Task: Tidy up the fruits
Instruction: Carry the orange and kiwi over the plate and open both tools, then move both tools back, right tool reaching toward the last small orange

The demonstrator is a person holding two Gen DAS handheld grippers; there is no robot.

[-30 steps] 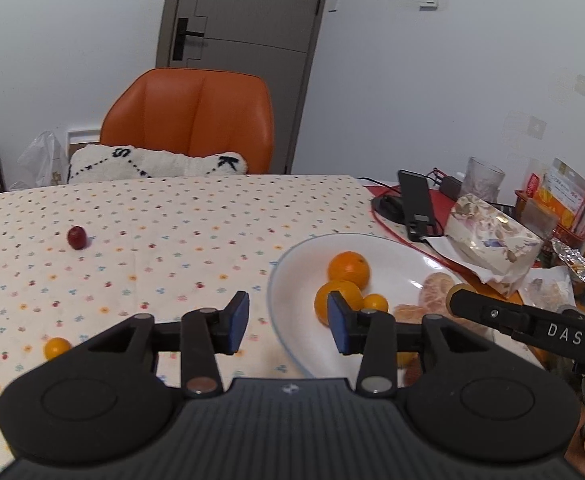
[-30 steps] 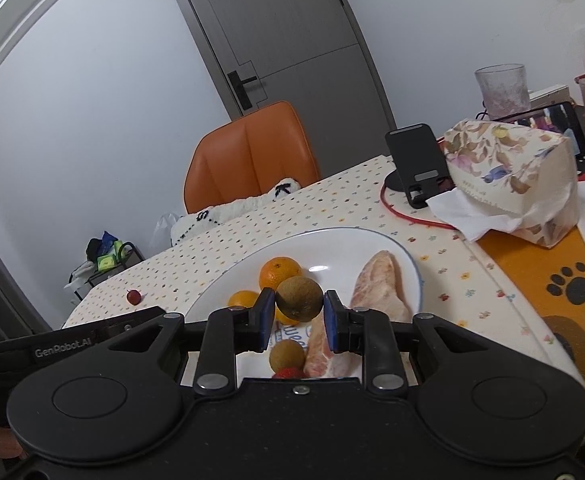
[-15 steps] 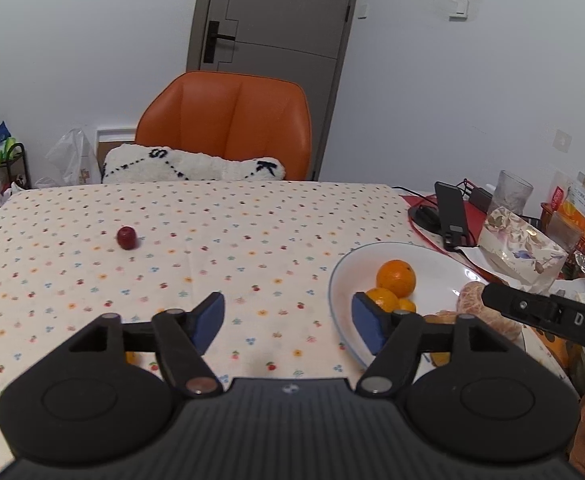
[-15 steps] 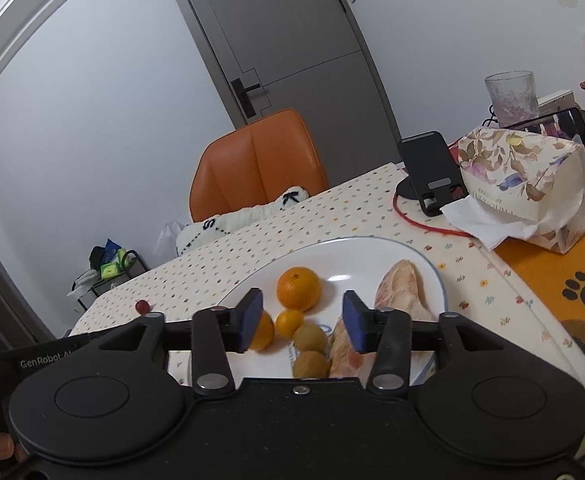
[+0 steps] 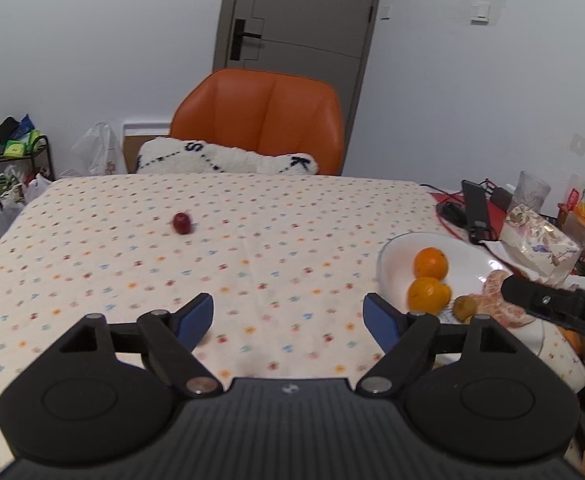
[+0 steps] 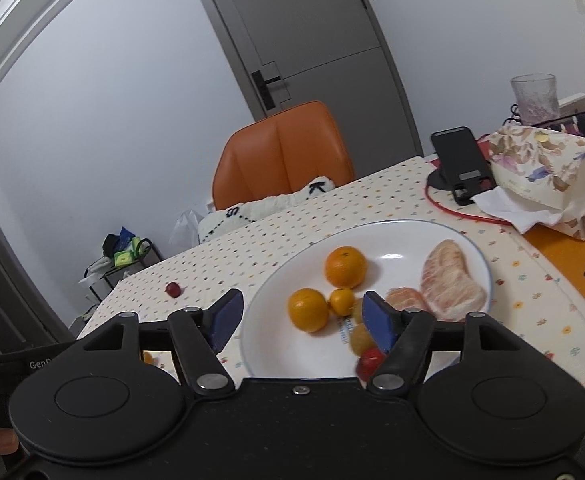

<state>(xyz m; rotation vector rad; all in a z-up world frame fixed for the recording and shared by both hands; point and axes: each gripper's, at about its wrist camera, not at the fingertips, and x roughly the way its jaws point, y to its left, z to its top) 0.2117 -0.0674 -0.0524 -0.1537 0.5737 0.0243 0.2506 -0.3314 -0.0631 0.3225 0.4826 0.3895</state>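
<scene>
A white plate (image 6: pixel 396 236) on the dotted tablecloth holds two oranges (image 6: pixel 345 267), a small kumquat (image 6: pixel 341 301), peeled pomelo pieces (image 6: pixel 450 284), brownish round fruits (image 6: pixel 360 338) and a red fruit (image 6: pixel 368 362). My right gripper (image 6: pixel 303 322) stands open above the plate's near edge, empty. In the left wrist view the plate (image 5: pixel 396 256) lies to the right, and a dark red fruit (image 5: pixel 182 223) sits alone on the cloth far ahead. My left gripper (image 5: pixel 288 320) is open over bare cloth, holding nothing. The red fruit (image 6: pixel 173 289) also shows in the right wrist view, left of the plate.
An orange chair (image 5: pixel 258 120) with a white cushion (image 5: pixel 228 158) stands at the table's far side. A phone on a stand (image 6: pixel 462 164), a floral tissue pack (image 6: pixel 548 176), a glass (image 6: pixel 532 94) and a red cable crowd the right side. A small rack (image 5: pixel 12 160) stands left.
My right gripper opened and let the brown fruit drop onto the plate, then drew back. My left gripper opened wider and swung left, away from the plate.
</scene>
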